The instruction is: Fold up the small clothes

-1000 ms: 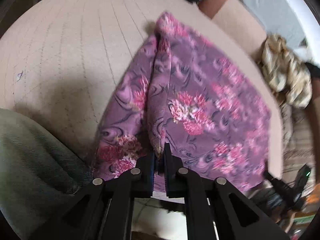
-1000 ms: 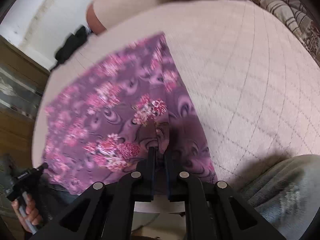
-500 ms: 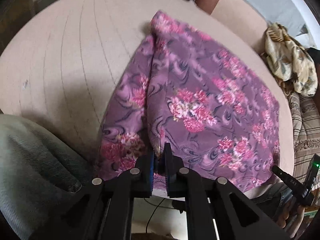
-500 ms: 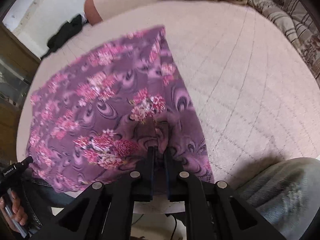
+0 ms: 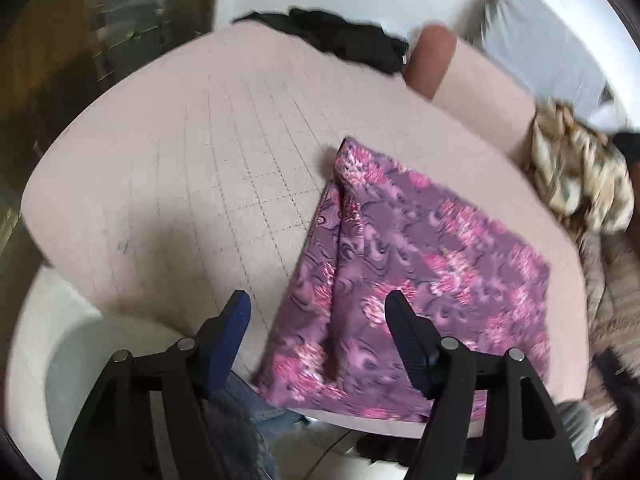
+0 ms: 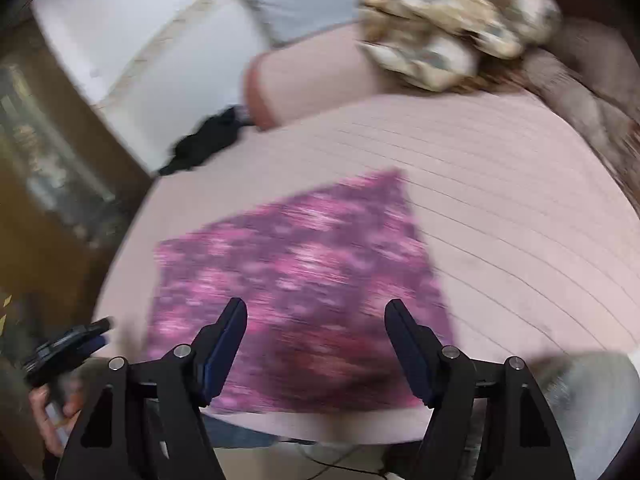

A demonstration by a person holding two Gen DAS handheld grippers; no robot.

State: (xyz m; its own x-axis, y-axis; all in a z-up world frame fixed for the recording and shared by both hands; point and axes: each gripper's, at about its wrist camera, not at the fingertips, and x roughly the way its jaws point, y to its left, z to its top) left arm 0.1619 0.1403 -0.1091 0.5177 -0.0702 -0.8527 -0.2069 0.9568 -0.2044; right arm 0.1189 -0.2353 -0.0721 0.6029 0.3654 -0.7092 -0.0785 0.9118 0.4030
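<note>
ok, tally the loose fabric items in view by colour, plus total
Purple floral cloth, flat on the pink table: 1
Black garment at the table's far edge: 1
Beige patterned cloth, bunched, off to the side: 1
Total: 3

Bare table (image 5: 192, 184) lies open left of the cloth (image 5: 420, 280); a black garment (image 5: 340, 40) and crumpled scarf (image 5: 580, 176) crowd the far edge.
</note>
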